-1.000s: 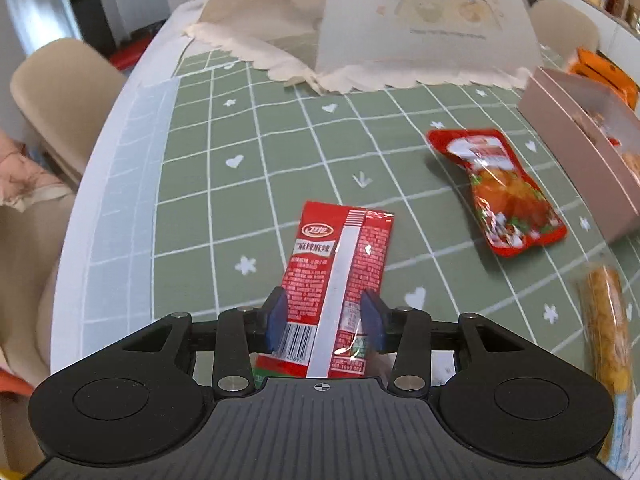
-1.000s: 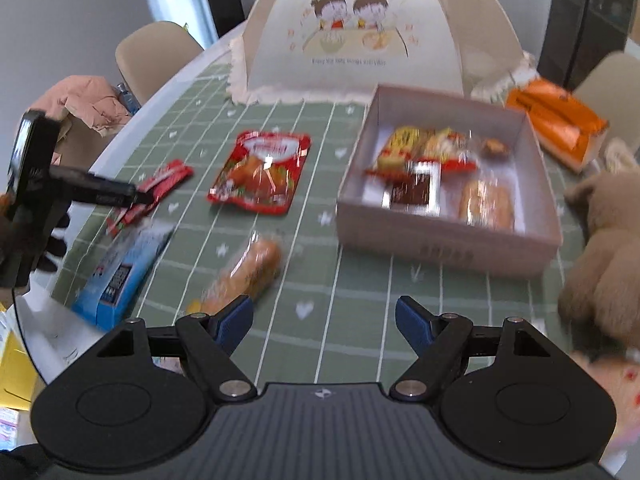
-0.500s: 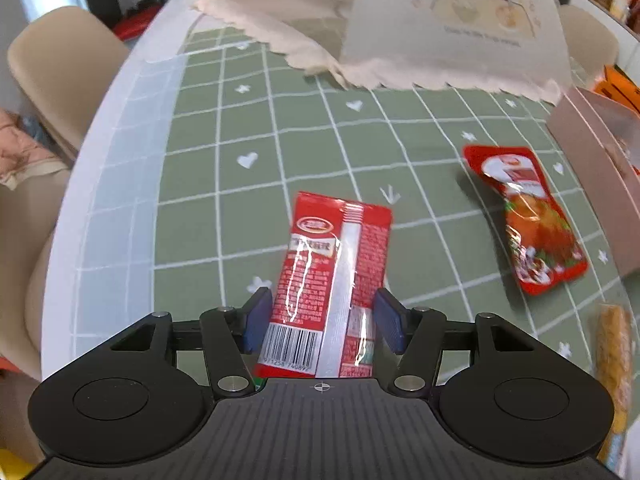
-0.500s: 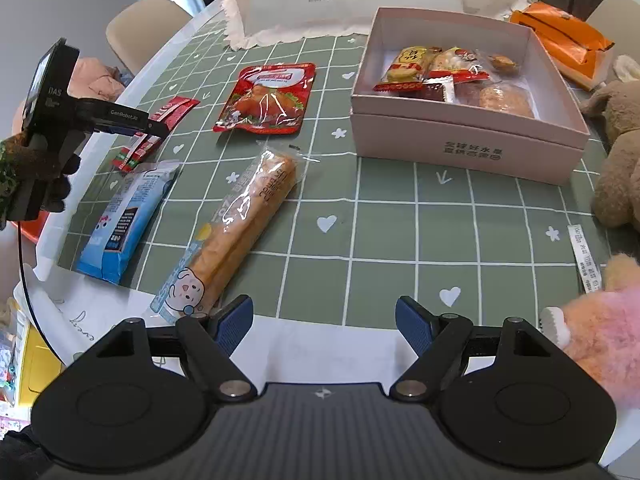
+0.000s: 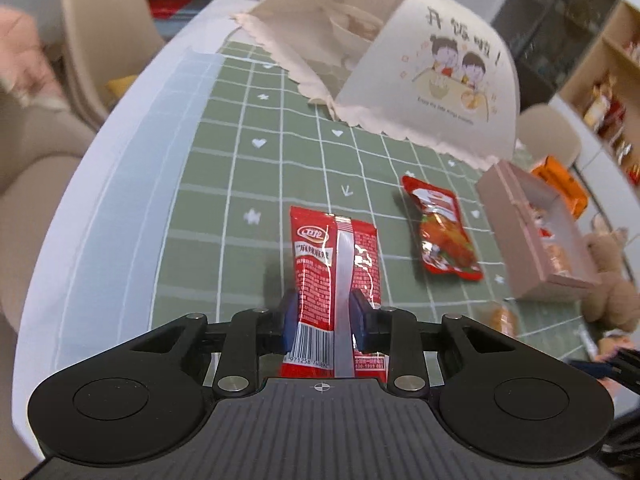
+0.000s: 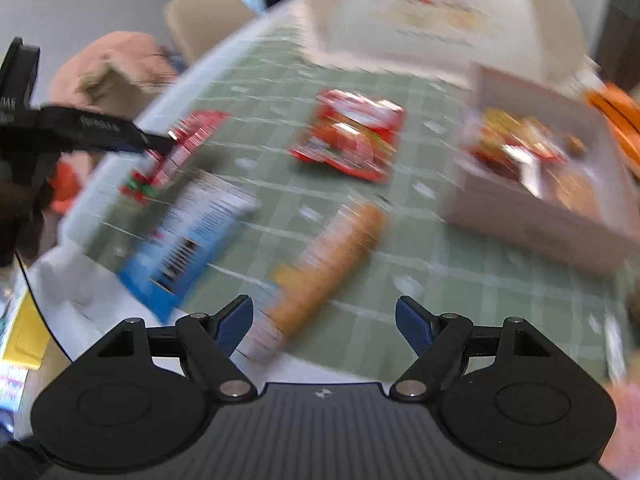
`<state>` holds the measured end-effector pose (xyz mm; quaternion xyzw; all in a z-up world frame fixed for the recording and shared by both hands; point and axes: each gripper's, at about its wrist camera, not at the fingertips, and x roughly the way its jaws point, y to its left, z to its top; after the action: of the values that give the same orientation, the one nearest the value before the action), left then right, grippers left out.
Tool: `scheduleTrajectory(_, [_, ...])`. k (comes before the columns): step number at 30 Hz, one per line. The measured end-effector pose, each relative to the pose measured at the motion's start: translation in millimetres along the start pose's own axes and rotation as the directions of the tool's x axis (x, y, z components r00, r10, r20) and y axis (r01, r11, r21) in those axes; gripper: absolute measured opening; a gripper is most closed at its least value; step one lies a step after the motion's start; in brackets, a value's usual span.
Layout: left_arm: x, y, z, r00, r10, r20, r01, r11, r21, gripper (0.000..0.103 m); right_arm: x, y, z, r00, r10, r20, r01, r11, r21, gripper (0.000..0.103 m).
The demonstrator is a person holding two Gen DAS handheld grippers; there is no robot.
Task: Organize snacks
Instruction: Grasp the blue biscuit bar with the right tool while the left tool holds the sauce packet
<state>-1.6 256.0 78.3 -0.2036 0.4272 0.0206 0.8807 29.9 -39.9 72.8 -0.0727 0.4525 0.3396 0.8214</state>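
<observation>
Pickup step: left gripper jaws closing on the red snack packet, pads pressing its sides, packet raised off the green tablecloth. Right gripper stands apart, empty — view blurred. Next, probably: carry packet to the pink box, release inside.

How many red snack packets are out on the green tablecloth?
2. One red spicy-strip packet sits between the closing jaws of the left gripper; one red chicken-picture pouch lies beside the pink box. Others may be hidden.
</observation>
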Motion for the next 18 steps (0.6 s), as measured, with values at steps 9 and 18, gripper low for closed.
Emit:
scheduleTrajectory(9, [-56, 41, -65, 0.991, 0.127, 0.046, -0.11, 0.955, -0.274, 0.032, 99, 77, 44, 0.991, 0.061, -0.119, -0.05, 0.995, 0.087, 0.082])
scheduleTrajectory(18, [-85, 56, -82, 0.984, 0.156, 0.09, -0.111, 0.919, -0.378, 0.032, 124, 119, 34, 0.992, -0.067, -0.102, 0.056, 0.993, -0.107, 0.096])
